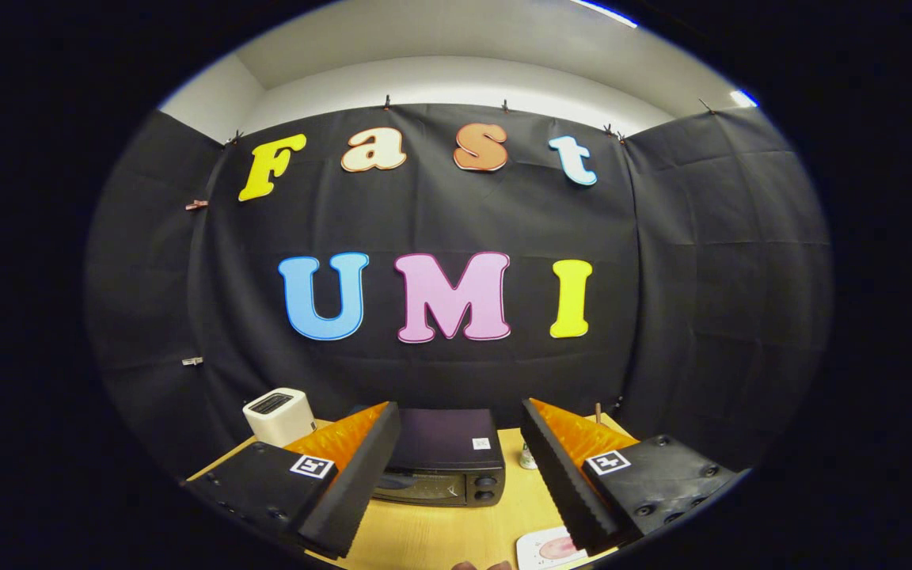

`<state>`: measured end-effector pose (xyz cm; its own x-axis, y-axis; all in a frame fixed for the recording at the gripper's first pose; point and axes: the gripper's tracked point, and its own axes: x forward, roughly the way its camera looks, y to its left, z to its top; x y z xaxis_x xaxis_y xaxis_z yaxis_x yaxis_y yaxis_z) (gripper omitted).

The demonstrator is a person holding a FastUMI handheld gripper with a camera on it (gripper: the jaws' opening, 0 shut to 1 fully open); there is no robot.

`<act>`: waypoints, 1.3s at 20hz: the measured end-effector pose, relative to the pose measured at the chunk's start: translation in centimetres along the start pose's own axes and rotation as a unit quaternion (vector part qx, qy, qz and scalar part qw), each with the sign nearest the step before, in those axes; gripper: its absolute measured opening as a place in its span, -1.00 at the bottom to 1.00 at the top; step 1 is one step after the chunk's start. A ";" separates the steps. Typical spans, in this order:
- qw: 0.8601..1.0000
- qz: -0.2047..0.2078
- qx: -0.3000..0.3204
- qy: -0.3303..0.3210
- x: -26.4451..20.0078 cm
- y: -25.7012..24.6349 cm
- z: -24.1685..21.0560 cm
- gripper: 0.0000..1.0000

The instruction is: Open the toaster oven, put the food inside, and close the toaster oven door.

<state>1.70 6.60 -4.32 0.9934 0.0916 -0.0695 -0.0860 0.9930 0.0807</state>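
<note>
While hand-held gripper (460, 443) gapes empty, toaster oven (444, 467) partly hidden, plate (545, 549) cut off

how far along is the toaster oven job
Nothing looks done yet: the toaster oven on the table has its door shut. The gripper holds nothing; its fingers stand open, the oven beyond them. The food sits on its plate by one finger. Opening, loading and closing all remain.

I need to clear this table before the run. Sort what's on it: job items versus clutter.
For the job:
- black toaster oven with two knobs, door closed, ahead between the fingers
- white plate holding pinkish food, by the right finger
- gripper, fingers open

Lying about:
- white box-shaped appliance with a dark top grille
- small white bottle-like thing
- wooden table
</note>
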 end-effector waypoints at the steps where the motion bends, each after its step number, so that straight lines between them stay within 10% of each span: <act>1: 1.000 0.004 0.000 0.003 0.6 1.1 -0.6 0.99; 16: 0.980 -0.008 0.026 0.196 11.9 10.9 -21.1 0.98; 26: 0.972 -0.037 -0.010 0.230 13.9 10.4 -24.7 0.97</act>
<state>12.71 20.04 -29.05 0.8577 0.0390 -0.5126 -0.0214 0.9990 0.0402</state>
